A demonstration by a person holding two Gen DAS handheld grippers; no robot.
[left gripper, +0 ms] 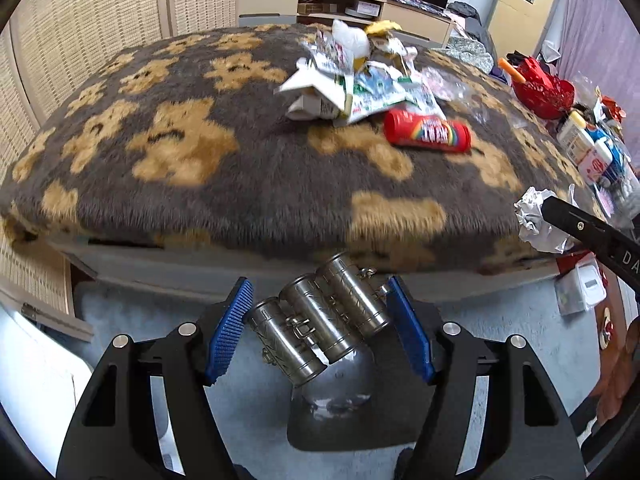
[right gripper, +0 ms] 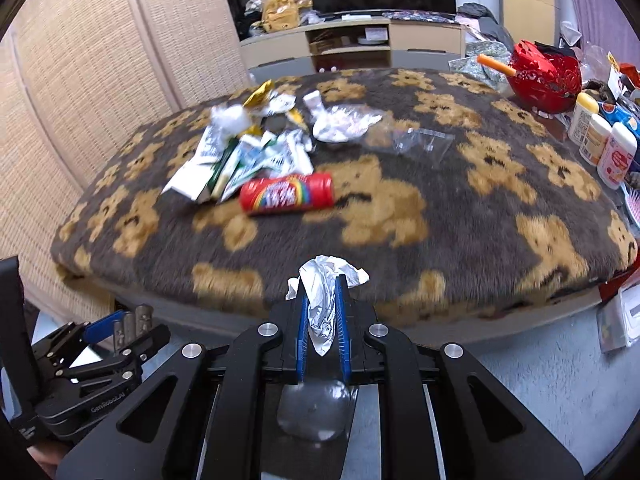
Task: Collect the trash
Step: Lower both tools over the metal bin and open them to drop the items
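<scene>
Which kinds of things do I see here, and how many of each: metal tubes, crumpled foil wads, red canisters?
Metal tubes, clamped in the left gripper: 3
Crumpled foil wads, pinched in the right gripper: 1
Red canisters, lying on the blanket: 1
Total: 5

A bed covered with a grey plush blanket (right gripper: 400, 248) patterned with tan teddy bears carries the litter. A heap of crumpled white and green paper wrappers (right gripper: 240, 160) lies toward its far left, a red cylindrical tube with a rainbow label (right gripper: 287, 193) on its side just in front of it. A white crumpled tissue (right gripper: 340, 122) and a clear plastic bag (right gripper: 416, 140) lie to the heap's right.
</scene>
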